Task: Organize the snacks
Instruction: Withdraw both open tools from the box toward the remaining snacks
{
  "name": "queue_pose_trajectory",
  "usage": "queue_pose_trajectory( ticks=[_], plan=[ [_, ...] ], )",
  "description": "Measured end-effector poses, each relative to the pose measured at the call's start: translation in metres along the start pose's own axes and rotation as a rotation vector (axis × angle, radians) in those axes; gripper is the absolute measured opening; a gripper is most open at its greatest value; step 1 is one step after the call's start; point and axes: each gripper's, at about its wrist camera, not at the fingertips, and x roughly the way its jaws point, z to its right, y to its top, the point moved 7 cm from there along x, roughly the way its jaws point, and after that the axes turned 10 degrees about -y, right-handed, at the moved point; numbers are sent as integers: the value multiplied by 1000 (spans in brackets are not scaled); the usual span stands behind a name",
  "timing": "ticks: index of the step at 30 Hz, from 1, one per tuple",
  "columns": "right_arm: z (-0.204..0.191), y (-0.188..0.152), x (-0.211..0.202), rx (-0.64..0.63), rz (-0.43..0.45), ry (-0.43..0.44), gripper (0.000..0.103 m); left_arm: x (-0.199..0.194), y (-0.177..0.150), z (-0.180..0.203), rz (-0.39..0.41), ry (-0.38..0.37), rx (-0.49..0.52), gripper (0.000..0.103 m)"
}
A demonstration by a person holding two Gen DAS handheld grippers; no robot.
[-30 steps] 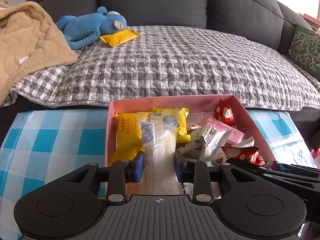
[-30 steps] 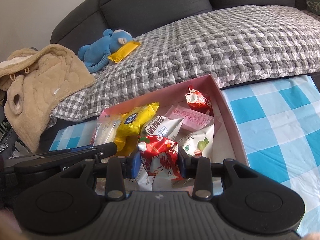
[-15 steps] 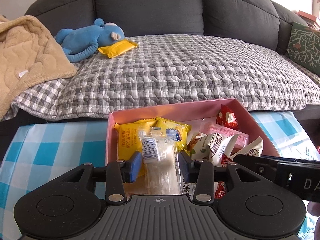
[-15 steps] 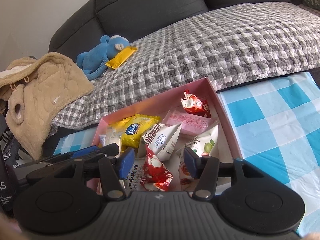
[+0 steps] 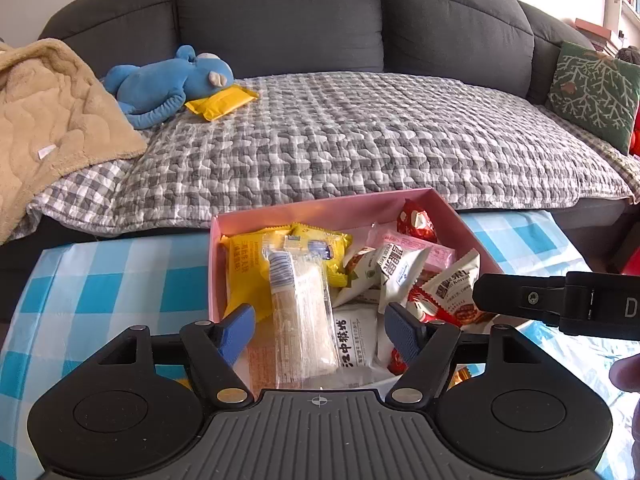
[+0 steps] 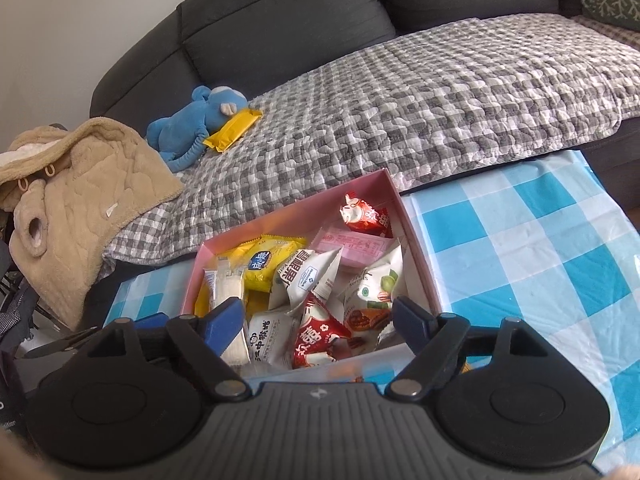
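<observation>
A pink box on the blue checked tablecloth holds several snack packets. A clear wafer packet lies in its left part, between the spread jaws of my left gripper, which is open and empty. A red packet lies in the box's near part, between the spread jaws of my right gripper, also open and empty. The right gripper's finger shows at the right of the left wrist view. Yellow packets lie at the box's left.
A grey sofa with a checked quilt stands behind the table. On it lie a blue plush toy, a yellow snack packet, a beige blanket and a green cushion. The tablecloth extends right.
Both grippers opened and let go: the left released the clear wafer packet, the right released the red packet. Both packets now lie in the box. Both grippers drew back and up a little.
</observation>
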Motion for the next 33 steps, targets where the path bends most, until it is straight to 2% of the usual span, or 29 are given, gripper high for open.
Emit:
queue_pose_trajectory(
  ticks=[5,9,17,26,33],
  plan=[
    [5,-7,-15,-20,0,-26,87,-18,-12,8,-8,-17,0,79],
    [9,-14,-26,-45,4,-51,92,-31,-26,13,-16,-26,-5,87],
    [16,-32,-41,-96,3,-90,98,-49,-56,16,-39,-27,-22,92],
    [22,-53,-52,-189,16,-113,101,-63,-88,22,-28,-49,28,96],
    [34,-68,-54,-256,18,-139,102,-65,-109,34,-59,-60,147,96]
  ],
)
